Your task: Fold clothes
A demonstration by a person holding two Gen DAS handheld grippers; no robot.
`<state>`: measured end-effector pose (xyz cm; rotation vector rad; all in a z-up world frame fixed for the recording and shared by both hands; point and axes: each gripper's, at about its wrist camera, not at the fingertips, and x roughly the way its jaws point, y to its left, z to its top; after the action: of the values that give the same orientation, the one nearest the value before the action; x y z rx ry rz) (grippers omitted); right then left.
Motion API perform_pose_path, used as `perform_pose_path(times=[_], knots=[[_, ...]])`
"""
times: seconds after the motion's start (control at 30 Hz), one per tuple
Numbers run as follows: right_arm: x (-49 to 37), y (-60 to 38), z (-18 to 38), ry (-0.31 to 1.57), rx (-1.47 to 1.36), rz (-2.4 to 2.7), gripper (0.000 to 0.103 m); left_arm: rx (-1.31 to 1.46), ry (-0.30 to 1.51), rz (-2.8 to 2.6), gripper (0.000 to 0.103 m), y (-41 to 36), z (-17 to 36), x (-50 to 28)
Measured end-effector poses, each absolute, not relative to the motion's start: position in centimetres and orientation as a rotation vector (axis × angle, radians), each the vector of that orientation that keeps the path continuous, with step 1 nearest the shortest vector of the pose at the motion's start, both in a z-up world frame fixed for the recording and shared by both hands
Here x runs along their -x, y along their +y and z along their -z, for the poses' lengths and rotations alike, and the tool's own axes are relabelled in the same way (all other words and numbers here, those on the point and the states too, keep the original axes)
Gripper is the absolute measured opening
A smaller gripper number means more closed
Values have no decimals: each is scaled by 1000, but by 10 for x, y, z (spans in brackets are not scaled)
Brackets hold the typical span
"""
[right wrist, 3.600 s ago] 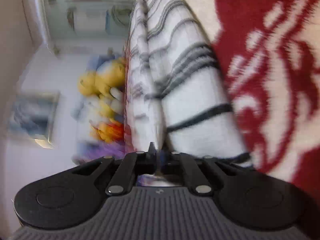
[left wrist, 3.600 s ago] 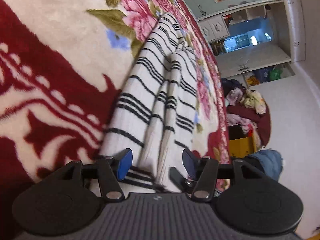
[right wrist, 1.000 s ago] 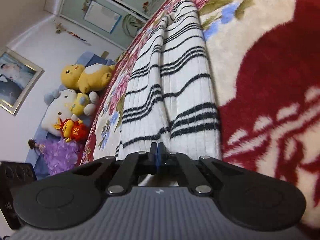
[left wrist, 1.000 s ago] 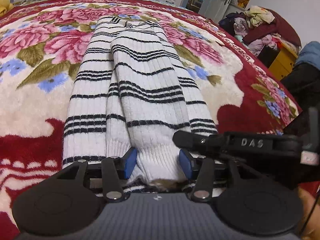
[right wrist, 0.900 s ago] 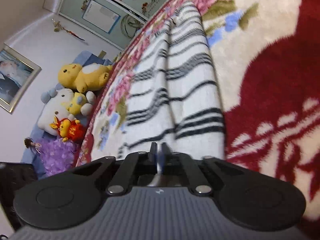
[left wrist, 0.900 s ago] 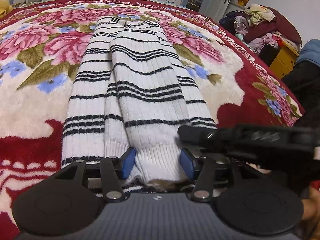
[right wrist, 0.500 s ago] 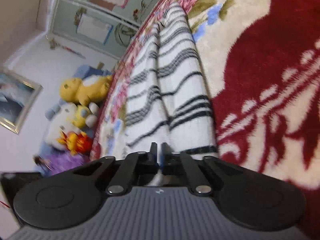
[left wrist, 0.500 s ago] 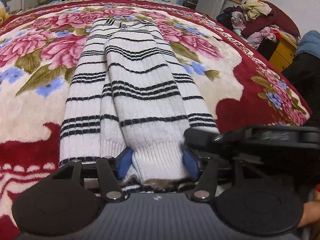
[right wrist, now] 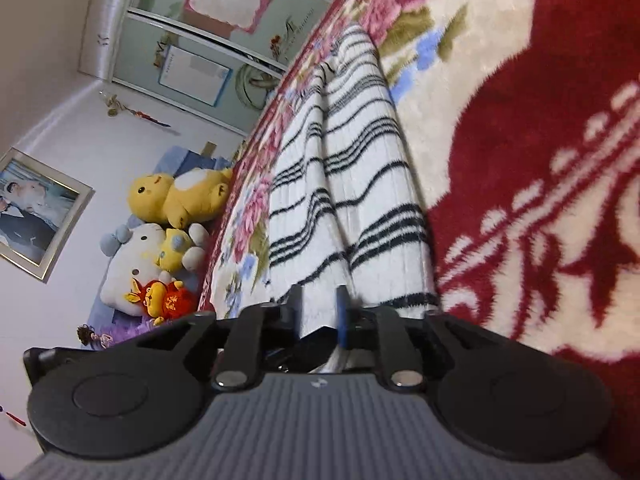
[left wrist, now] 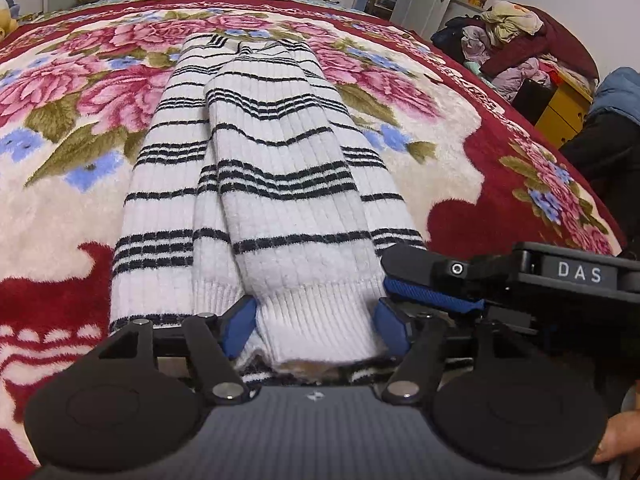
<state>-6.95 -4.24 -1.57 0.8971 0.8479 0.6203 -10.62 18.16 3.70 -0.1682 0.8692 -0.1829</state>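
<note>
Sweater (left wrist: 280, 184) cuff lies between left hand-held gripper's (left wrist: 316, 322) spread fingers; right hand-held gripper (right wrist: 319, 312) parted.

Ahead of the left gripper (left wrist: 316, 322) the striped sweater (left wrist: 260, 184) fills the path; bare blanket (left wrist: 60, 208) lies open to its left, while the right gripper (left wrist: 432, 280) crowds its right side.
</note>
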Motion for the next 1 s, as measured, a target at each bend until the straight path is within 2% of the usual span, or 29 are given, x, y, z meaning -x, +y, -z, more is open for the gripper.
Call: perform_pose_path(times=[0.07,0.13,0.23,0.3,0.33,0.37,0.47,0.53,0.63,0.73,0.93,1.0], knots=[[68,-44,25,866,-875,-606,22,166,867,185,70,181,-37,106],[69,-47,34,859,-865,-607,0,178,859,193,71,183,-37,107],[71,-52,40,834,-865,-627,0,237,837,213,71,192,-38,111],[73,-53,42,812,-859,-642,0,299,817,231,68,201,-41,115],[74,-54,43,795,-854,-651,0,326,807,238,62,206,-43,118],[75,-55,44,781,-851,-658,0,346,796,241,51,210,-46,121],[73,-55,42,779,-864,-658,0,398,748,255,28,222,-59,130],[72,-56,41,787,-891,-660,5,426,706,259,23,228,-70,133],[71,-60,35,788,-963,-658,12,447,630,254,23,235,-88,128],[67,-65,20,726,-988,-674,14,454,600,260,23,239,-96,107],[20,-39,-5,683,-933,-752,16,450,733,219,23,236,-50,62],[4,-29,0,696,-904,-760,18,461,763,217,19,238,-34,61]])
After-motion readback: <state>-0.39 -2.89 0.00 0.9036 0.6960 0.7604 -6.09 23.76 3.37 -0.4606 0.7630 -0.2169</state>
